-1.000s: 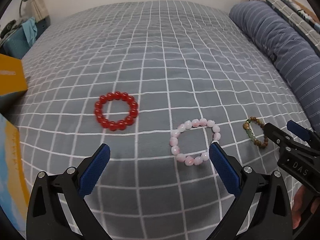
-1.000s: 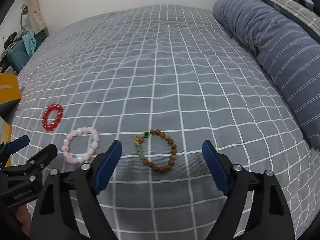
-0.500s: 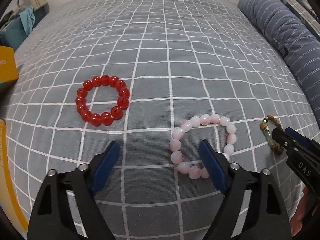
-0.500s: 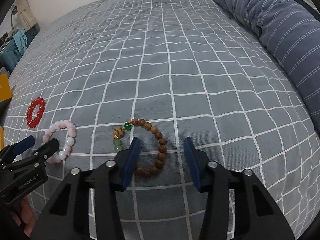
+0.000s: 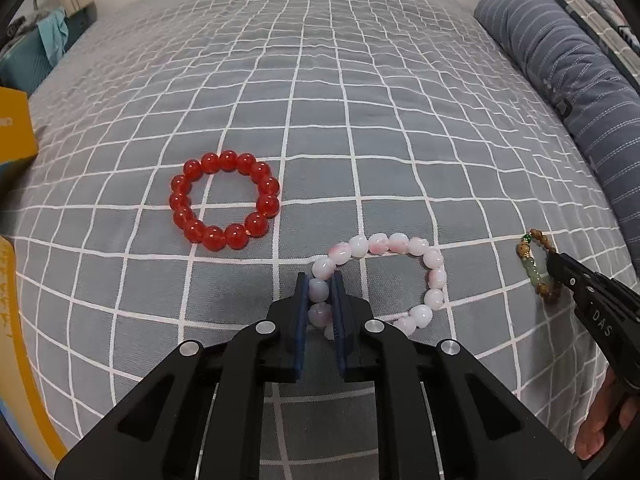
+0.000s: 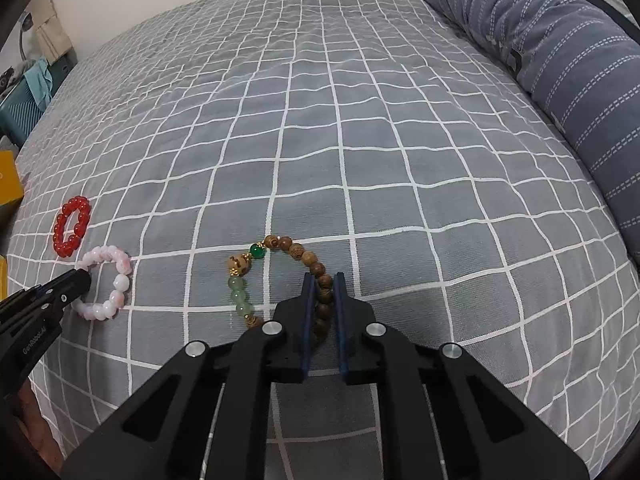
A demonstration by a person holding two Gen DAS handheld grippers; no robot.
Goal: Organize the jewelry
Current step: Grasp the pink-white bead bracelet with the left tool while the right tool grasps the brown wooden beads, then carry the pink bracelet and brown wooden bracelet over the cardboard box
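On the grey quilt with white grid lines [image 5: 360,128], the left gripper [image 5: 320,292] is closing, its blue pads pinching the nine o'clock side of the pale pink stone-bead bracelet [image 5: 400,244]; the right gripper [image 6: 323,292] has clamped onto the three o'clock arc of the brown wooden-bead bracelet with green jade beads [image 6: 280,276]. A glossy red round-bead bracelet [image 5: 224,205] lies untouched towards ten o'clock of the pink one. Judging by these grips, both loops should be lifted straight up and slowly, so the elastic strands do not slip between beads or drag across the fabric
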